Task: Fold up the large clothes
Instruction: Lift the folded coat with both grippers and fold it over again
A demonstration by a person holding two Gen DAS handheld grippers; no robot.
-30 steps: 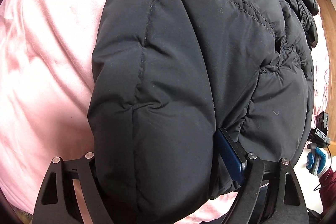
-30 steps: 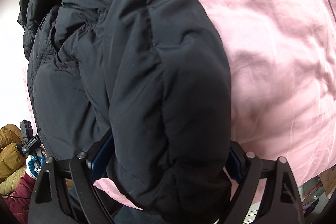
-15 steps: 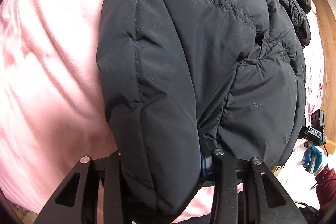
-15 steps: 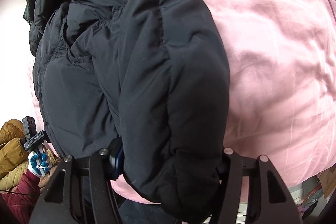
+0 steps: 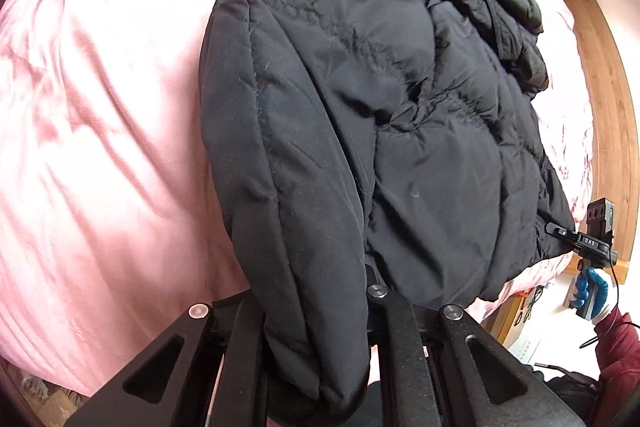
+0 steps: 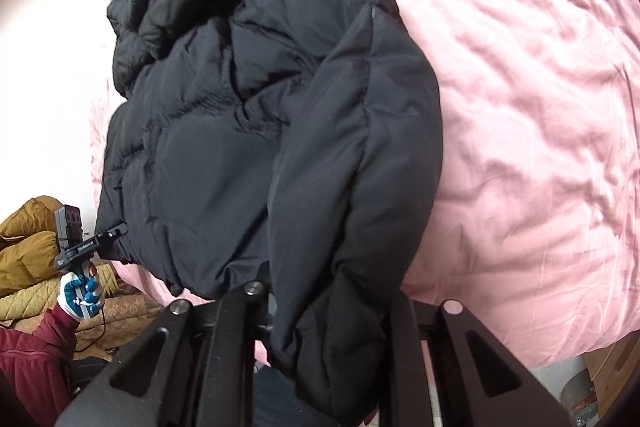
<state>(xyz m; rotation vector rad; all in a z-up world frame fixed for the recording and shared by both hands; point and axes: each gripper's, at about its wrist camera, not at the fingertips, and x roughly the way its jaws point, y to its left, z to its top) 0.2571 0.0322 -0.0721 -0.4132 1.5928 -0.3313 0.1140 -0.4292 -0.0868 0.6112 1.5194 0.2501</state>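
A large black puffer jacket lies on a pink bed sheet. It also shows in the right wrist view. My left gripper is shut on the jacket's near left corner, a thick padded fold that hangs over the fingers. My right gripper is shut on the jacket's near right corner in the same way. Each gripper shows small in the other's view, at the jacket's far hem corner. The fingertips are hidden by the fabric.
The pink sheet covers the bed on both sides of the jacket. A wooden bed frame runs along the right in the left wrist view. A mustard quilted garment lies off the bed's edge in the right wrist view.
Both grippers closed from wide open onto the jacket's near corners and pulled back toward the bed's near edge, so the jacket looks smaller and more sheet shows.
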